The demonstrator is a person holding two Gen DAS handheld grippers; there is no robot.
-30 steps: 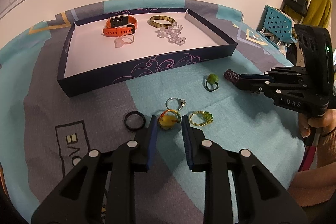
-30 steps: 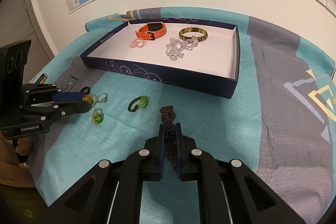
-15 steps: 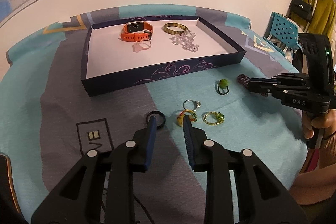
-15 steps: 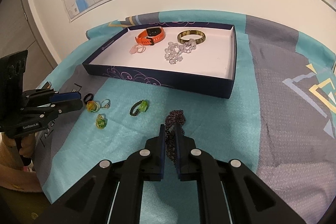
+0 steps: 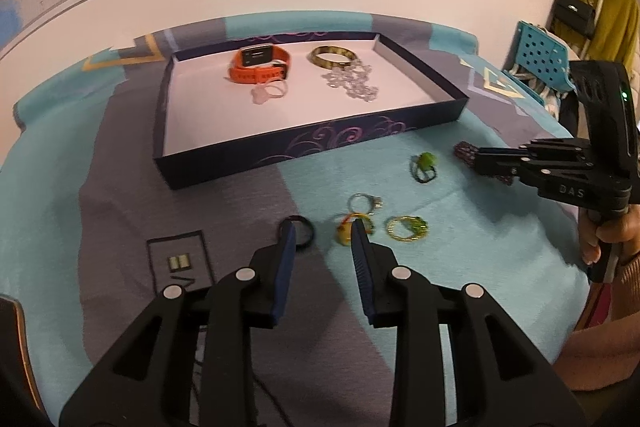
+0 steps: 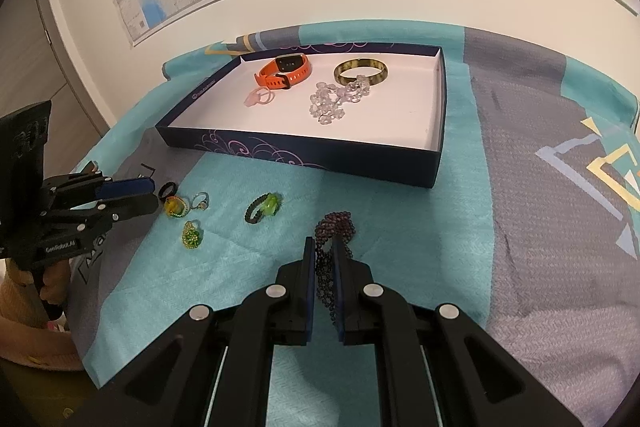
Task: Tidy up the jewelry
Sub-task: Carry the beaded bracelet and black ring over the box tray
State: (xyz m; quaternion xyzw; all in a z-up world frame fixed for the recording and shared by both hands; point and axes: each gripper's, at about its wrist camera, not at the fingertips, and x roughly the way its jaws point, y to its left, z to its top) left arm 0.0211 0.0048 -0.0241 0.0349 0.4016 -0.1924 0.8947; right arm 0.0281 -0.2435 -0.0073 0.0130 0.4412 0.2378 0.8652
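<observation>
Since the earlier frames, the left gripper (image 5: 323, 229) has been drawn back from the yellow beaded ring (image 5: 349, 229) it straddled; its jaws are held wide apart, gripping nothing, one tip over the black ring (image 5: 303, 231), the other beside the yellow one. The right gripper (image 6: 325, 247) has been raised off the cloth and remains pinched on the dark beaded bracelet (image 6: 333, 231), whose fine, purplish beads loop out ahead of the blue pads and hang between them.

Loose on the teal and grey woven tablecloth (image 6: 420, 223): a thin silver ring (image 5: 363, 203), a gold-green beaded ring (image 5: 407, 227), a black band with a glossy green bead (image 6: 262, 209).

Farther off, the shallow navy tray (image 6: 312, 157), white-lined with scrollwork sides, holds a ribbed orange watch (image 6: 285, 70), a smooth olive bangle (image 6: 361, 71), a knobbly clear crystal bracelet (image 6: 335, 103) and a translucent pink ring (image 6: 260, 97).
</observation>
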